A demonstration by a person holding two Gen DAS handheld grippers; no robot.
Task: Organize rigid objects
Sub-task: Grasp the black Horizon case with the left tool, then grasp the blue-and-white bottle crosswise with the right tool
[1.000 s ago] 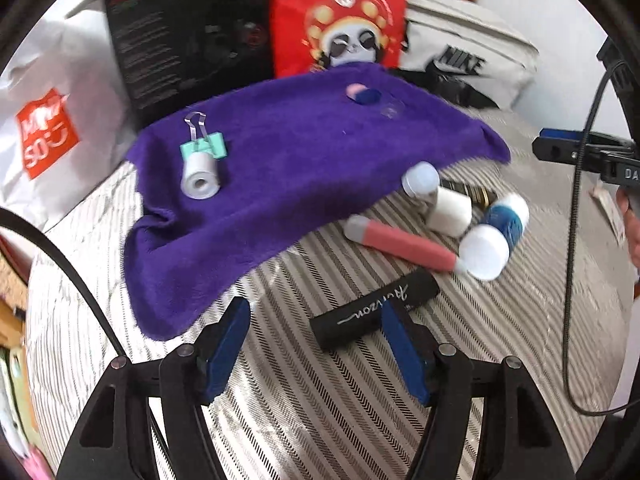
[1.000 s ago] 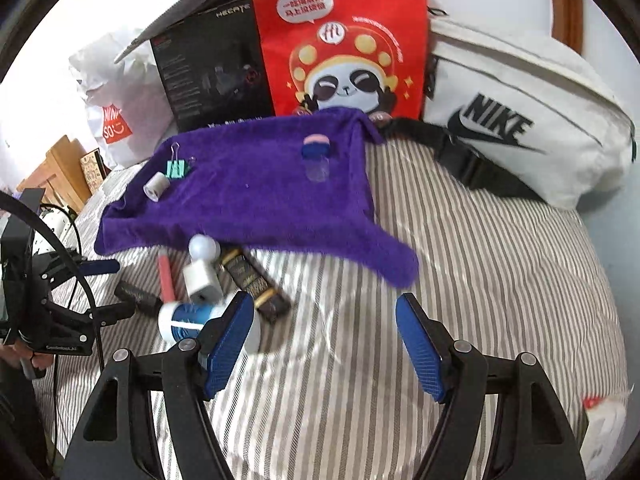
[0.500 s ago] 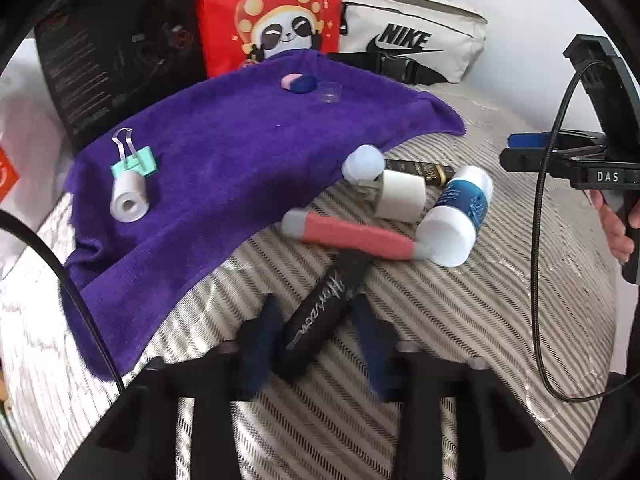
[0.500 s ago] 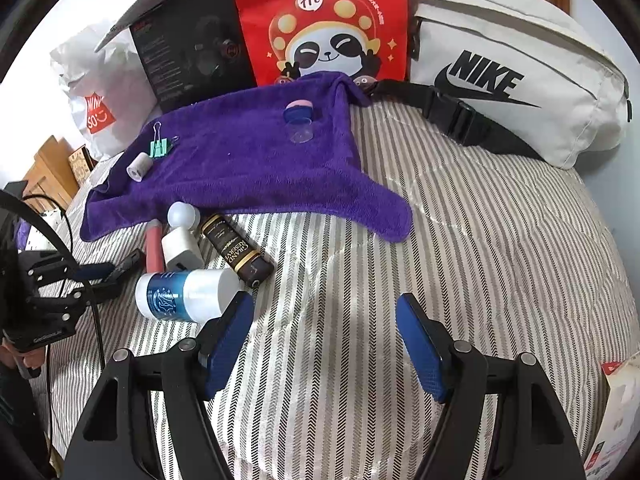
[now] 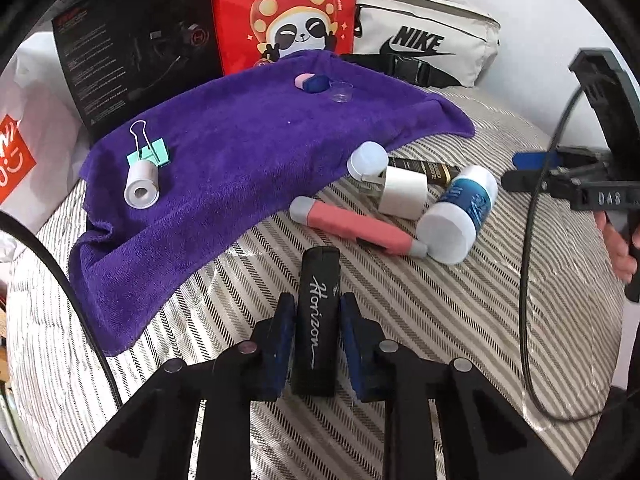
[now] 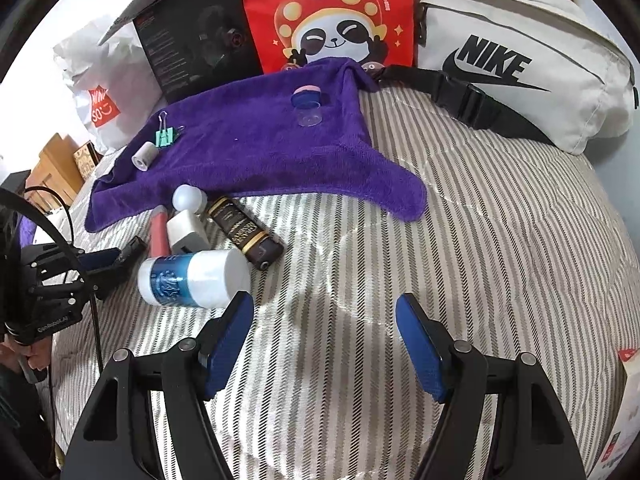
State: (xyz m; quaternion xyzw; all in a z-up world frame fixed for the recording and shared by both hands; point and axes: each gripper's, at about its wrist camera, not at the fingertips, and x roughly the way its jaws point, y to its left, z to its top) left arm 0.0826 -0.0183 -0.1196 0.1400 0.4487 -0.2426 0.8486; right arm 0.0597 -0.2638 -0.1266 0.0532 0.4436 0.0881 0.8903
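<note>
Between the blue pads point(image 5: 285, 344) of the left gripper point(image 5: 316, 338) lies a black tube lettered "Horizon" point(image 5: 318, 320), lengthwise along the fingers, its far end pointing to 12 o'clock and reaching well past the fingertips. Both pads sit against its sides, pinching it, with the striped bedcover point(image 5: 440, 312) beneath.

Beyond the tube's tip, toward 1 o'clock, a pink pen-like stick point(image 5: 352, 230) lies across the cover, its right end touching a white bottle with a blue label point(image 5: 460, 216) that lies on its side. Just behind these are a white rectangular block point(image 5: 402, 194), a pale round cap point(image 5: 366, 160) and a dark brown tube with gold lettering point(image 5: 424, 170), clustered at the edge of a purple towel point(image 5: 240, 160). On the towel, at 10 o'clock, a white roll point(image 5: 142, 186) lies touching a mint binder clip point(image 5: 148, 152); at its far end a small blue-and-pink container point(image 5: 310, 82) sits beside a clear cup point(image 5: 341, 92).

In the right wrist view the right gripper point(image 6: 324, 340) hangs over bare bedcover with its fingers spread wide and nothing between them; the white bottle lies just beyond its left fingertip, at 11 o'clock.

Farthest back stand a black box point(image 5: 136, 48), a red panda-printed bag point(image 5: 288, 12) and a white Nike bag point(image 5: 424, 36).
</note>
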